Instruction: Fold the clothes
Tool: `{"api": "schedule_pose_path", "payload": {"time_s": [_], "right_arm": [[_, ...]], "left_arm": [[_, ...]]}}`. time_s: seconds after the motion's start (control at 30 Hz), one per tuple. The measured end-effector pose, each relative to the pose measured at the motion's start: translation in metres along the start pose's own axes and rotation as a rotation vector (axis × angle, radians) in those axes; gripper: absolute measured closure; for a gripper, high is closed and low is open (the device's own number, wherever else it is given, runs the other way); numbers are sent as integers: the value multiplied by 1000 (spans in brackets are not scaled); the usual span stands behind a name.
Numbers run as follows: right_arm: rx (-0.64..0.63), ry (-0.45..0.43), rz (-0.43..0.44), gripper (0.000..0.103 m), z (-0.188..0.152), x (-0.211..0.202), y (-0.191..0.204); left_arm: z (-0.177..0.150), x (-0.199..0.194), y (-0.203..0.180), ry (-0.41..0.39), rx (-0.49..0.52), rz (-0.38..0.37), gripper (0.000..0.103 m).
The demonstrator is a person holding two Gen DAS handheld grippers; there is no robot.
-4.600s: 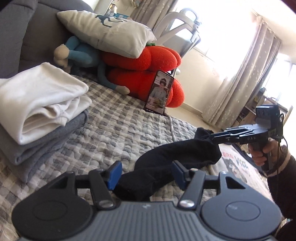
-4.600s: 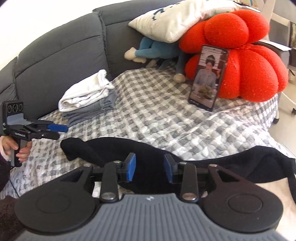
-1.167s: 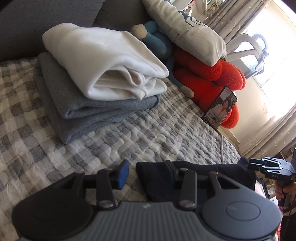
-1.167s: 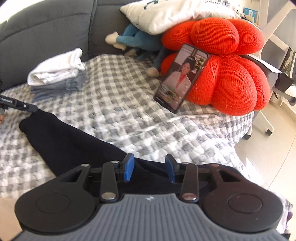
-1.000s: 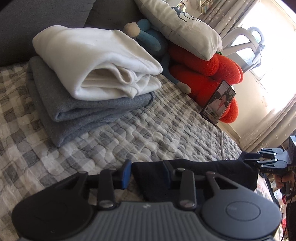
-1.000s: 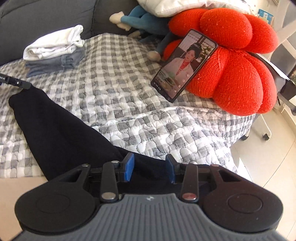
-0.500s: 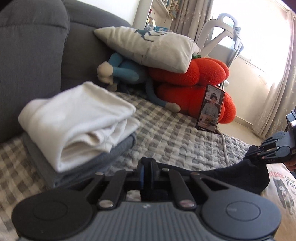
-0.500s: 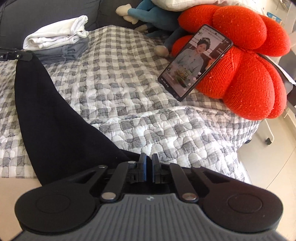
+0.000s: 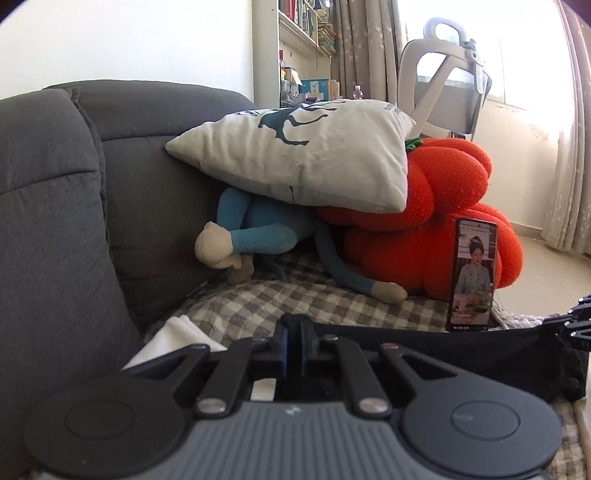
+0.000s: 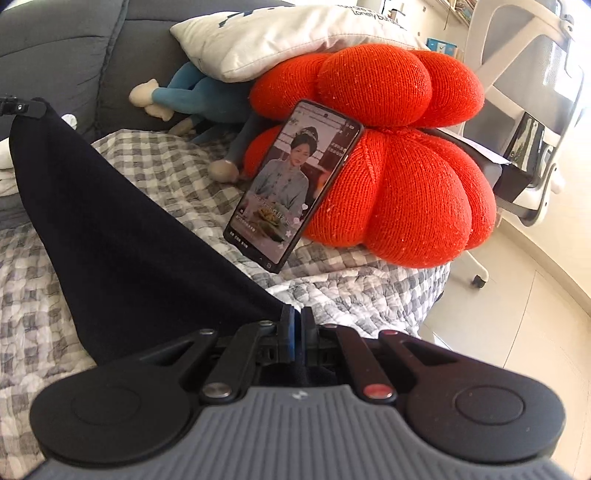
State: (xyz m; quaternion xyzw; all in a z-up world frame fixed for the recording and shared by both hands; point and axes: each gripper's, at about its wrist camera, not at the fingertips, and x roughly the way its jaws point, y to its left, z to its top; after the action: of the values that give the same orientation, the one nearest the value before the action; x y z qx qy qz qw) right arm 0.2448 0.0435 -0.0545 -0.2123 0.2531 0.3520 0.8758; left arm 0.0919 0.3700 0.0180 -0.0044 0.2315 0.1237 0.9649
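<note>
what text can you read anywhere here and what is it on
"lonely bu...": partly readable on the pillow, right wrist view; the rest is cut off.
Phone: captions on screen, too small to read.
Book spines on the shelf: blurred, unreadable.
Right gripper body: faint letters, unreadable.

Matt black cloth garment [image 10: 122, 236], red knitted cushion [image 10: 399, 177] ahead, glossy glass phone [image 10: 293, 184], quilted checked cover [image 10: 33, 317], matt plastic right gripper [image 10: 295, 325].

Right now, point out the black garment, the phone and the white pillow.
black garment [image 10: 122, 236], right wrist view, middle of the stretched cloth
phone [image 10: 293, 184], right wrist view, centre of the screen
white pillow [image 9: 306, 155], left wrist view, printed face
</note>
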Motion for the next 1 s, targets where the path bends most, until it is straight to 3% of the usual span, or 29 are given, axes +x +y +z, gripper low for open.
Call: {"api": "schedule_pose_path", "payload": {"time_s": [0.3,0.5,0.63,0.67,0.77,0.87,1.0], "right_arm": [[47,60,-59,100,3,33,3],[75,68,-65,100,5,41,2],[139,52,-37,97,7,36,-8],[173,42,-22,94,8,32,-14],[259,14,1,90,9,16,-35],[314,9,-1,88,3,-1,-51],[325,36,-6,85,-9,-13,-58]], "left_arm": [[35,95,-2,146,20,91,97],[32,138,-3,249,26,144,96],[31,165,-5,314,30,177,89],[33,159,-8,293,28,171,89],[38,142,-16,231,24,152,72],[43,125,-25,170,20,129,67],[43,100,-60,138,25,-30,57]]}}
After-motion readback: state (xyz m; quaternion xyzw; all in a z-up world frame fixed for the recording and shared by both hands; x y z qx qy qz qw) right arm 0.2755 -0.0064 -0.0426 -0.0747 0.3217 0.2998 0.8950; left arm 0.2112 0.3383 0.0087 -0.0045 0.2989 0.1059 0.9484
